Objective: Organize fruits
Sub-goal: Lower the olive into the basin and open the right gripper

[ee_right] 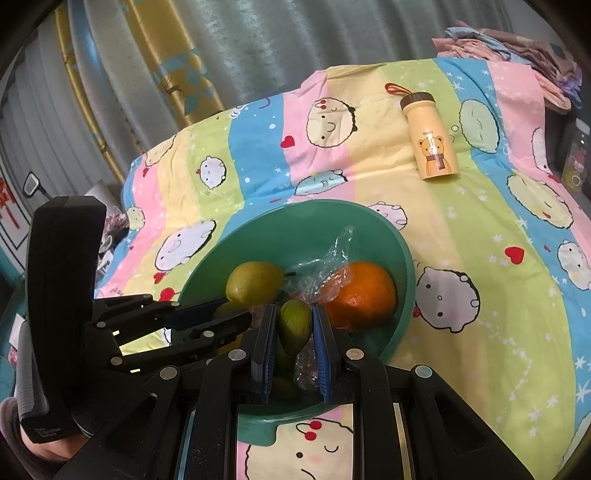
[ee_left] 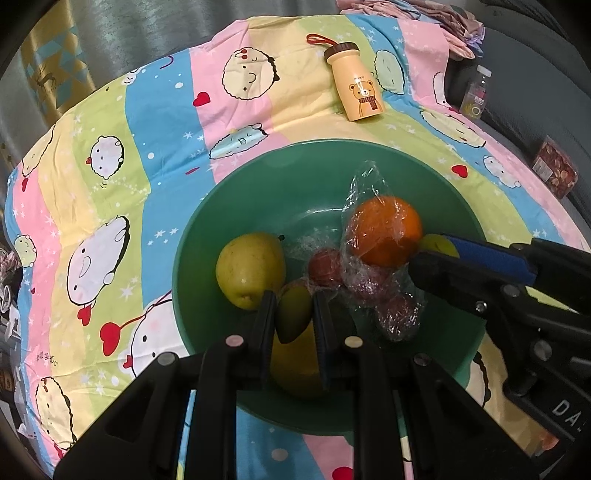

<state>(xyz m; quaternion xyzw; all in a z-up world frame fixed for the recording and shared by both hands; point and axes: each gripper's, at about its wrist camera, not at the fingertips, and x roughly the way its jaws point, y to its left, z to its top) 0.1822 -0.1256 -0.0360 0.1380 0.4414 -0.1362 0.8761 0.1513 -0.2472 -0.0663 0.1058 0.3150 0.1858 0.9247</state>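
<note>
Curtain of grey pleated fabric with a yellow patterned panel point(ee_right: 173, 66), upper left of the right wrist view, closes off the room behind.

Bedsheet, striped pink, blue, yellow and green with cartoon faces point(ee_left: 110, 155), covers the surface under everything; whether a bed or a worktop lies beneath cannot be told.

Bowl, round, green plastic point(ee_left: 258, 177), lower centre of both views, holds all the fruit.

Pear, large, yellow-green point(ee_left: 249, 267), left side of the bowl, lying free.

Left claw point(ee_left: 294, 314), bottom centre of the left wrist view, closed on a small green oblong fruit point(ee_left: 293, 312) above a larger yellow fruit point(ee_left: 295, 365). The small fruit's long axis runs along the fingers.

Red fruits, small, in clear plastic wrap point(ee_left: 369, 284), mid-bowl, just right of the left claw.

Orange, round, under the same wrap point(ee_left: 384, 230), right side of the bowl.

Right claw point(ee_right: 294, 325), bottom centre of its own view, closed on a second small green fruit point(ee_right: 294, 321); in the left wrist view it enters from the right, beside the orange.

Judgement: both claws are loaded, so lifting clear of the bowl comes next, and the wrap may snag.

Bottle, cream plastic with bear print and brown cap point(ee_left: 356, 83), lies on its side, upper right, well apart from the bowl.

Clothes, folded, pinkish point(ee_left: 424, 14), far upper right.
</note>
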